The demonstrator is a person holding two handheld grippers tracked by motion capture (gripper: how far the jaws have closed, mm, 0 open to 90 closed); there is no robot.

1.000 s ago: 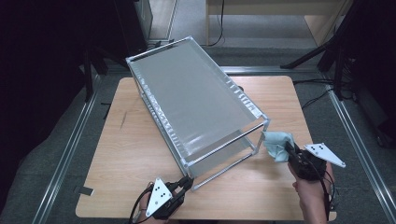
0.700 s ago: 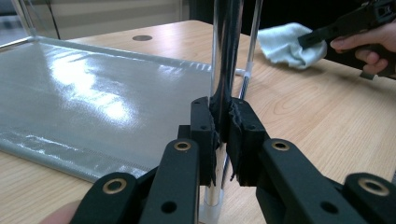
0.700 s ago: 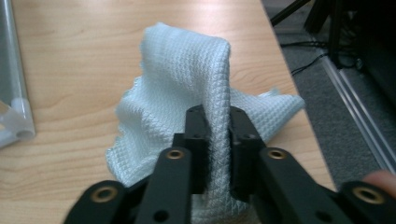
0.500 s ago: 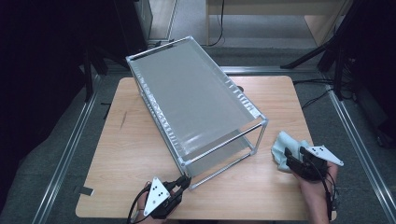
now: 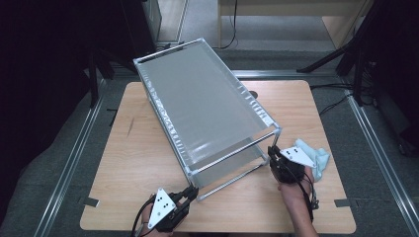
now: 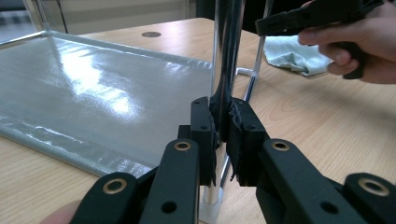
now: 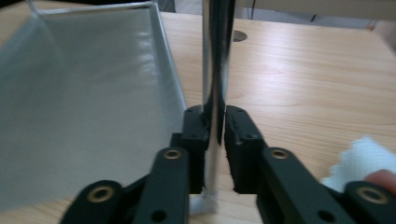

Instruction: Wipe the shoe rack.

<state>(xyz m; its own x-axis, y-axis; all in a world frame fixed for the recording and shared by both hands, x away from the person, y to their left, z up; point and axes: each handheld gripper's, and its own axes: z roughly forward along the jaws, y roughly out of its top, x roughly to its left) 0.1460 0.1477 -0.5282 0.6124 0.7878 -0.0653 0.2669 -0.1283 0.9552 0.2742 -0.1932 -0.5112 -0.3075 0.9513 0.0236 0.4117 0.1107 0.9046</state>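
Note:
A chrome wire rack (image 5: pixel 207 108) with grey shelf liners stands slantwise on the wooden table (image 5: pixel 133 148). My left gripper (image 5: pixel 191 190) is at the rack's near left corner. In the left gripper view its pads (image 6: pixel 223 119) are shut on that corner's chrome post (image 6: pixel 226 56). My right gripper (image 5: pixel 272 150) is at the near right corner and has just been closing. Its pads (image 7: pixel 214 121) now press on that corner's post (image 7: pixel 215 56). A light blue cloth (image 5: pixel 318 159) lies loose on the table right of the right hand.
The lower shelf liner (image 6: pixel 93 93) spreads out left of the held post. A round hole (image 5: pixel 253 94) marks the tabletop behind the rack. Bare wood (image 5: pixel 133 148) lies left of the rack. Dark stands and cables (image 5: pixel 346 64) sit on the floor around the table.
My right gripper has left the cloth, moved left to the rack's near right post and closed on it. The cloth stays on the table. The left gripper has kept still.

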